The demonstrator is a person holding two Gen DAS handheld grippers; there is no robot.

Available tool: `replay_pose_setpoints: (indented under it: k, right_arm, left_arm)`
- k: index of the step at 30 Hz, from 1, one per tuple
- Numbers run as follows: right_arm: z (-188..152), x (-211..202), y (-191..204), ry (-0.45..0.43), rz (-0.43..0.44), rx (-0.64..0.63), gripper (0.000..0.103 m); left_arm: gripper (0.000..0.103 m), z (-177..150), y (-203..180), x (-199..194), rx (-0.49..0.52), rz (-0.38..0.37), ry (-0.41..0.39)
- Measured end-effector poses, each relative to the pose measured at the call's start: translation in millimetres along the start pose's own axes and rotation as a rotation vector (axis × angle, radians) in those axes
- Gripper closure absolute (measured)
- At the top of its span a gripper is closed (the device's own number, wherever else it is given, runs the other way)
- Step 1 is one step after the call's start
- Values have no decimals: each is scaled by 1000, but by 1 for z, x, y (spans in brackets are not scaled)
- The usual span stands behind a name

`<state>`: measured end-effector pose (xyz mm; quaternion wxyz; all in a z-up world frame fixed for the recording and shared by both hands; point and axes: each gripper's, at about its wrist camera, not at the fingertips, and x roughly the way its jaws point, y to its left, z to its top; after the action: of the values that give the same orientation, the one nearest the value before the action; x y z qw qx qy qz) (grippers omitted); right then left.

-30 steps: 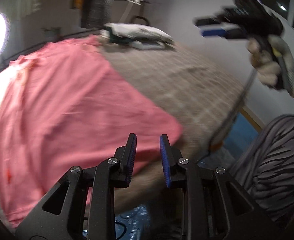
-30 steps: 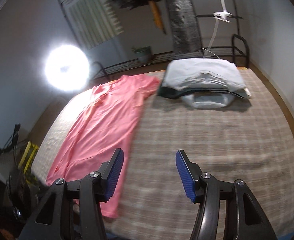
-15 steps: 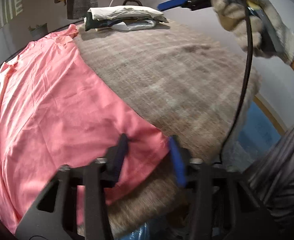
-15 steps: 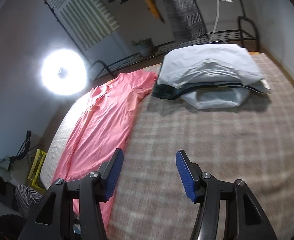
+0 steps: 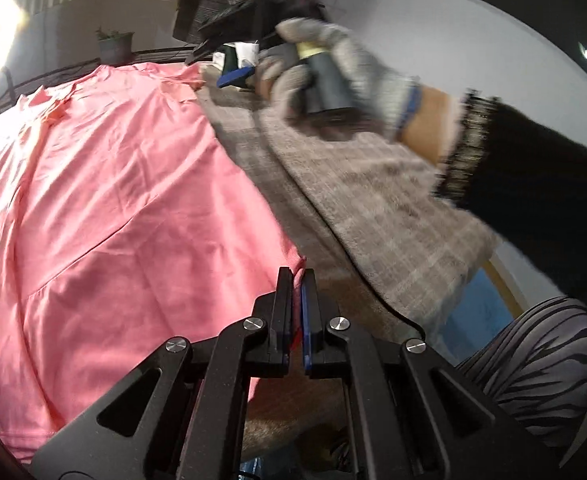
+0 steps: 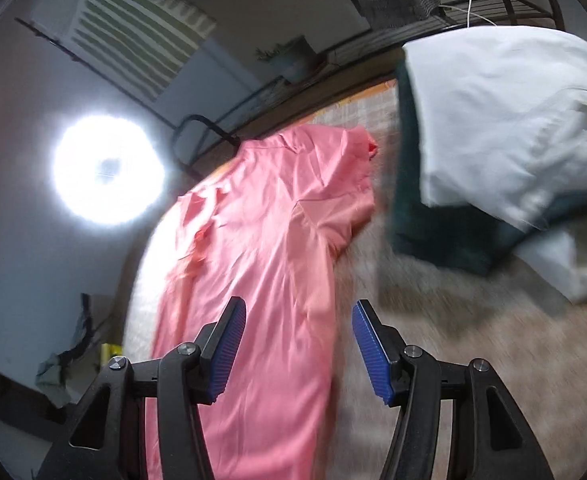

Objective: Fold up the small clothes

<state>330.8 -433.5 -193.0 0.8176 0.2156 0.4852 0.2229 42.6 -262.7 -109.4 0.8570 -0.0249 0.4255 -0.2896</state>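
The left gripper (image 5: 297,276), its jaws having just closed, pinches the pink shirt (image 5: 125,216) corner at the bed (image 5: 393,208) near edge. The right gripper (image 6: 297,328) hovers spread, empty, over the shirt's far end beside folded clothes (image 6: 493,128).

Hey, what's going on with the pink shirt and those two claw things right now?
Left gripper just closed on pink shirt's corner. Right gripper open, empty, above shirt near sleeve. Folded pile beside it, not blocking.
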Motion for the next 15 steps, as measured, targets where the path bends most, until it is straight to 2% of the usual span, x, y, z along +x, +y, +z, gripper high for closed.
replay_pose_setpoints:
  k: [5, 10, 11, 12, 15]
  right_arm:
    - [16, 37, -9, -11, -47, 78, 44]
    - [27, 45, -25, -63, 4, 165, 46]
    - [29, 46, -26, -72, 6, 173, 54]
    - [30, 48, -28, -70, 9, 178, 74]
    - [30, 51, -29, -63, 16, 176, 95]
  left_arm:
    - [101, -7, 8, -5, -28, -12, 3]
    - [102, -8, 20, -4, -60, -26, 0]
    - [102, -8, 23, -5, -70, -32, -4]
    - [102, -9, 25, -6, -77, -33, -7]
    - [102, -10, 30, -10, -94, -42, -14]
